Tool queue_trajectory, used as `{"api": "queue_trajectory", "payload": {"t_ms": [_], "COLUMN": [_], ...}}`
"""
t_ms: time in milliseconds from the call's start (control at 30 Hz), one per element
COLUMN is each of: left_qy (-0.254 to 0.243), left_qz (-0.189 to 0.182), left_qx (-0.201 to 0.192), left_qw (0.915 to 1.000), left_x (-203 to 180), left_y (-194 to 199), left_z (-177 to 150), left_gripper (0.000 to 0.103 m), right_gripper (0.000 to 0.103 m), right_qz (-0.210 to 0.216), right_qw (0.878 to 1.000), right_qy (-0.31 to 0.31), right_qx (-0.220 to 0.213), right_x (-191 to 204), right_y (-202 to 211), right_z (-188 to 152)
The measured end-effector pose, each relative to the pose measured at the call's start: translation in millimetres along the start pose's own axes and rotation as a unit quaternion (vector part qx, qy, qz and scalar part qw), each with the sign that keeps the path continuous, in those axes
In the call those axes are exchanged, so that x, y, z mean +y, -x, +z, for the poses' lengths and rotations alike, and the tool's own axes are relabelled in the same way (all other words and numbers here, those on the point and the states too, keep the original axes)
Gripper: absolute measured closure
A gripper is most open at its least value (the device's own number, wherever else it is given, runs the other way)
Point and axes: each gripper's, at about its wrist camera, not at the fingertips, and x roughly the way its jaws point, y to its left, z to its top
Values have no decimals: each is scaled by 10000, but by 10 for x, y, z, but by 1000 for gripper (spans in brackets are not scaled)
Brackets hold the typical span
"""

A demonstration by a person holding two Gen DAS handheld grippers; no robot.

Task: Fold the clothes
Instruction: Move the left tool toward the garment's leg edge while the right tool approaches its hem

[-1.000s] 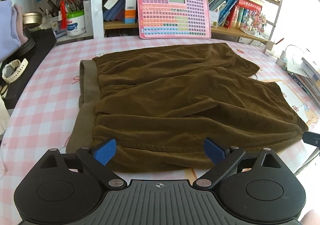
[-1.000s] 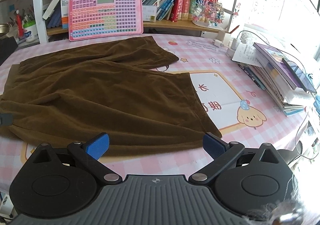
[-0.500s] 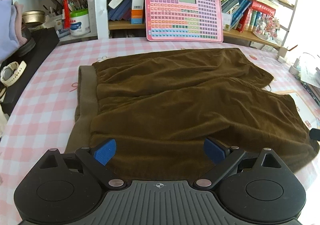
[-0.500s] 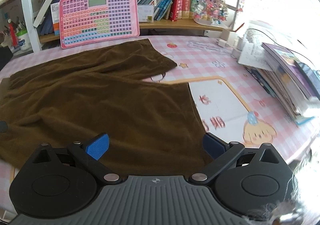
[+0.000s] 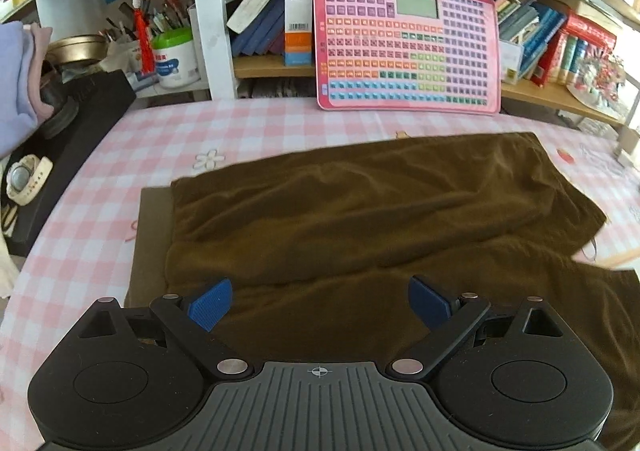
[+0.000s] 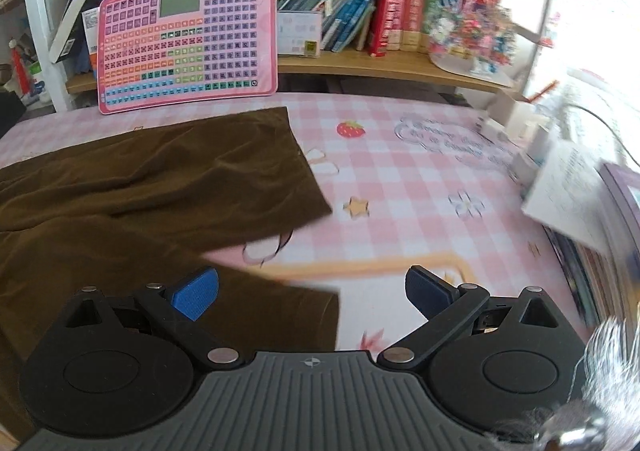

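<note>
Brown velvet shorts (image 5: 360, 211) lie spread flat on the pink checked tablecloth (image 5: 120, 211), olive waistband (image 5: 150, 235) to the left, two legs reaching right. My left gripper (image 5: 319, 305) hovers open over the near part of the shorts beside the waistband, nothing between its blue pads (image 5: 210, 303). In the right wrist view the shorts (image 6: 140, 187) fill the left half. My right gripper (image 6: 312, 293) stands open over the near leg's hem corner (image 6: 320, 311), with bare cloth beyond its right pad.
A pink keyboard toy (image 5: 408, 47) leans against the bookshelf at the back. A black case with a white watch (image 5: 24, 179) sits at the left edge. Stacked books and papers (image 6: 580, 191) crowd the right edge of the table.
Both grippers have moved forward and lower over the shorts, so the near hem has slid under them. Both stay open and the shorts have not shifted.
</note>
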Motion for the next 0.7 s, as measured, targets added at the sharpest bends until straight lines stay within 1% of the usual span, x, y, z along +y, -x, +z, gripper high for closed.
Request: {"api": "queue_trajectory", "payload": {"t_ms": [100, 200, 300, 400, 433, 500, 567, 667, 700], "left_qy": [127, 161, 33, -165, -212, -243, -146, -20, -49], "left_qz": [30, 149, 375, 552, 590, 633, 687, 740, 764], "left_qx": [69, 15, -56, -42, -21, 67, 209, 444, 487], "left_qw": [9999, 9998, 9993, 9983, 9980, 9977, 9973, 9963, 9959], "left_x": [41, 128, 207, 269, 289, 329, 385, 466, 480], "left_y": [-90, -201, -333, -488, -536, -626, -718, -863, -904], "left_z": [165, 368, 554, 706, 746, 805, 844, 890, 894], "left_gripper": [6, 6, 6, 6, 6, 6, 6, 7, 7], "right_gripper": [2, 2, 2, 2, 2, 3, 4, 5, 6], "right_qz": [256, 542, 773, 1097, 1224, 1464, 1664, 1846, 1873], "right_qw": [9993, 9969, 9930, 9859, 9823, 9742, 9667, 9624, 9629], "right_qy": [273, 569, 857, 1206, 1370, 1683, 1927, 1983, 1936], "right_qx": [18, -64, -259, -391, -371, -331, -276, -186, -170], "right_x": [-167, -317, -410, -445, -437, -401, -348, -289, -277], "right_y": [-252, -507, -759, -996, -1077, -1227, -1360, -1565, -1637], "right_z": [212, 489, 810, 1100, 1175, 1305, 1395, 1509, 1539]}}
